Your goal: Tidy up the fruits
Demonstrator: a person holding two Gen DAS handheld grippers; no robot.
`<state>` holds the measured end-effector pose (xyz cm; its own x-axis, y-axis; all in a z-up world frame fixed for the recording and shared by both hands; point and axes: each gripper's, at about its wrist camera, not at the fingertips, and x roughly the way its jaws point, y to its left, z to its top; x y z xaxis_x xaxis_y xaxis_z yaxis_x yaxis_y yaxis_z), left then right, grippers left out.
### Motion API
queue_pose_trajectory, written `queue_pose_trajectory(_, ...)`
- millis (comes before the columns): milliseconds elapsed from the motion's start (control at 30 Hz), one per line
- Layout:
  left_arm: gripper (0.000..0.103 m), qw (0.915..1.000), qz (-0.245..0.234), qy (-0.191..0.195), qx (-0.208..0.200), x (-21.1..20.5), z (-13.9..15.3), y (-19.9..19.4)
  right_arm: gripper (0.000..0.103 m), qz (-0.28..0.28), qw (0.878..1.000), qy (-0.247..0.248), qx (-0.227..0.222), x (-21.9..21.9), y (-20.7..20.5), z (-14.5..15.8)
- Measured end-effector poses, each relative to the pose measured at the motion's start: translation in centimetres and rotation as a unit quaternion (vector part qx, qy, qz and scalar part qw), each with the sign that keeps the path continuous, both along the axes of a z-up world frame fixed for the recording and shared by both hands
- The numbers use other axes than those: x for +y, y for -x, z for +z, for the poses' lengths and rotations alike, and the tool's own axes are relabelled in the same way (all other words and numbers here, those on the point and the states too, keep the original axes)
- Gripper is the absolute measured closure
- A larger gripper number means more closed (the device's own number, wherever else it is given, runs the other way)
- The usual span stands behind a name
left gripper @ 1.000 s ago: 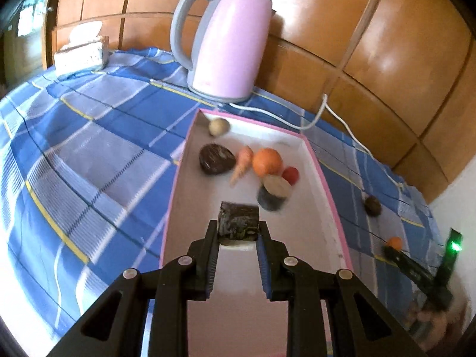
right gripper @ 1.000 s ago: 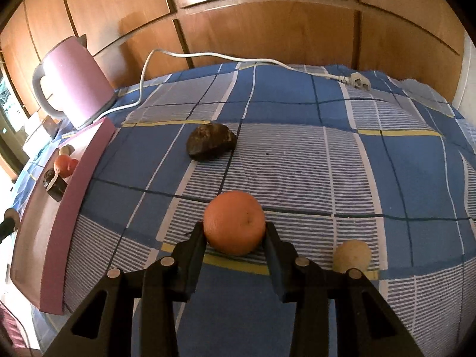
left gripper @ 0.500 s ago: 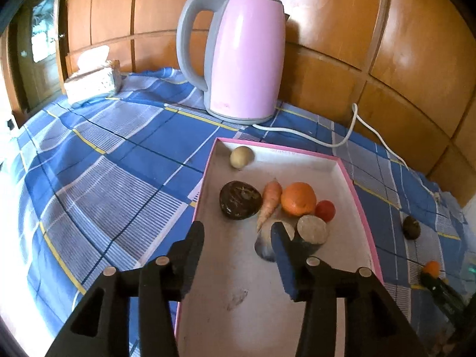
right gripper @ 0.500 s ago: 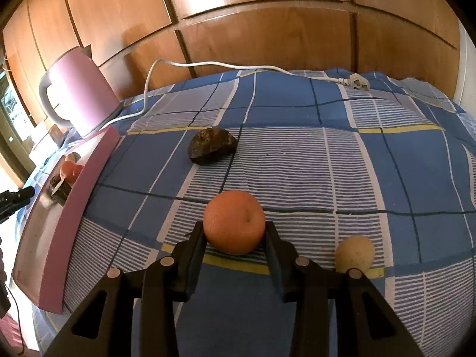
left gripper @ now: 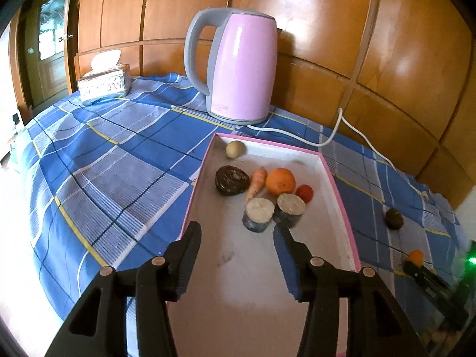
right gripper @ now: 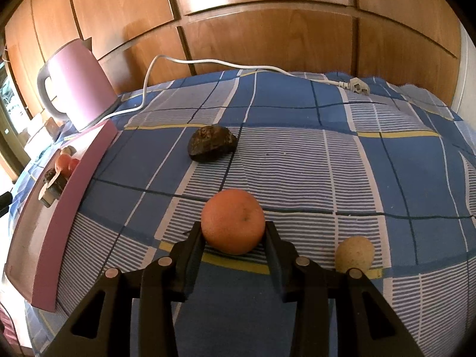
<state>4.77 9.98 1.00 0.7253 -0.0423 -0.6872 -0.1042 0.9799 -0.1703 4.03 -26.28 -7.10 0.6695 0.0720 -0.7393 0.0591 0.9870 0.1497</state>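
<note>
My left gripper [left gripper: 238, 232] hangs over the near half of the pink-rimmed tray [left gripper: 342, 196] with its jaws spread wide and gripping nothing; ahead of it in the tray lie two cut stubs [left gripper: 259, 214], a carrot [left gripper: 256, 181], an orange fruit [left gripper: 280, 181] and a dark lump [left gripper: 231, 180]. My right gripper [right gripper: 235, 235] has its jaws clenched on an orange [right gripper: 233, 225] low over the blue checked worktop [right gripper: 297, 163], a pale round fruit [right gripper: 355, 253] just beside it and a dark fruit [right gripper: 212, 147] further off.
</note>
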Motion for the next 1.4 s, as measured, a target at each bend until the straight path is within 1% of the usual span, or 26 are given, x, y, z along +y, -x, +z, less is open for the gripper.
queue_pose_trajectory(433, 0.049, 0.9999, -0.009, 0.006, 0.002, -0.3, 0.2, 2.4, 0.064, 0.001, 1.000, 0.017, 0.003, 0.4, 0.0, 0.0)
queue_pose_trajectory(533, 0.047, 1.0000, -0.005, 0.008, 0.001, -0.1, 0.2, 2.6, 0.064, 0.003, 1.000, 0.020, 0.004, 0.4, 0.0, 0.0)
queue_pose_trajectory(767, 0.044, 0.9999, 0.000, 0.010, 0.002, 0.2, 0.0, 3.1, 0.064, 0.004, 1.000, 0.024, 0.004, 0.4, 0.0, 0.0)
queue_pose_trajectory(933, 0.041, 0.9999, 0.004, 0.010, 0.005, 0.5, -0.2, 3.4, 0.063, 0.003, 1.000, 0.025, 0.004, 0.5, 0.1, 0.1)
queue_pose_trajectory(1033, 0.040, 0.9999, 0.007, 0.009, 0.009, 0.7, -0.5, 3.4, 0.063, 0.004, 1.000, 0.024, 0.004, 0.5, 0.1, 0.1)
queue_pose_trajectory(1167, 0.035, 0.9999, 0.010, 0.008, 0.006, 0.8, -0.5, 3.5, 0.061, 0.005, 1.000, 0.028, 0.005, 0.6, 0.1, 0.1)
queue_pose_trajectory(1233, 0.035, 0.9999, 0.009, 0.009, 0.007, 0.8, -0.5, 3.5, 0.061, 0.005, 0.999, 0.033, 0.006, 0.7, 0.1, 0.1)
queue_pose_trajectory(1300, 0.035, 0.9999, 0.003, 0.014, 0.009, 0.8, -0.6, 3.6, 0.057, 0.006, 0.999, 0.034, 0.008, 0.8, 0.1, 0.1)
queue_pose_trajectory(1367, 0.035, 0.9998, 0.000, 0.018, 0.010, 0.7, -0.7, 3.7, 0.045, 0.012, 0.999, 0.037, 0.011, 1.0, 0.1, 0.2)
queue_pose_trajectory(1400, 0.034, 0.9998, -0.001, 0.019, 0.010, 0.6, -0.8, 3.7, 0.043, 0.014, 0.999, 0.037, 0.012, 1.1, 0.1, 0.2)
